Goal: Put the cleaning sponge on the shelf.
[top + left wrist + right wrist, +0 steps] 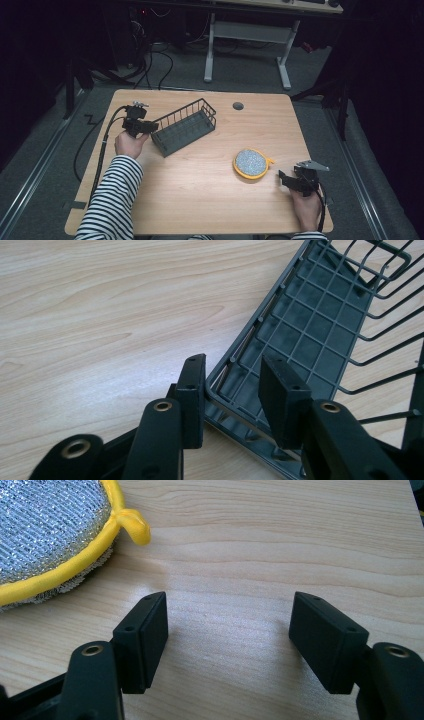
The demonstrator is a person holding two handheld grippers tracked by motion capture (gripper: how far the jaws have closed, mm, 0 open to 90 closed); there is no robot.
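While left jaws clamp the basket [320,335] rim, right jaws gape over bare table [280,540].

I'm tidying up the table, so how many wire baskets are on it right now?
1. The wire basket lies on the wooden table, at its far left part, with the left gripper closed on the rim at its near-left corner. Nothing suggests another is hidden.

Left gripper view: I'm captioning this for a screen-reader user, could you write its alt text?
The left hand-held gripper is closed on the corner rim of a dark wire basket, one black pad outside the rim and one inside. The basket stands on a light wooden table, its grid floor and wire sides running to the upper right.
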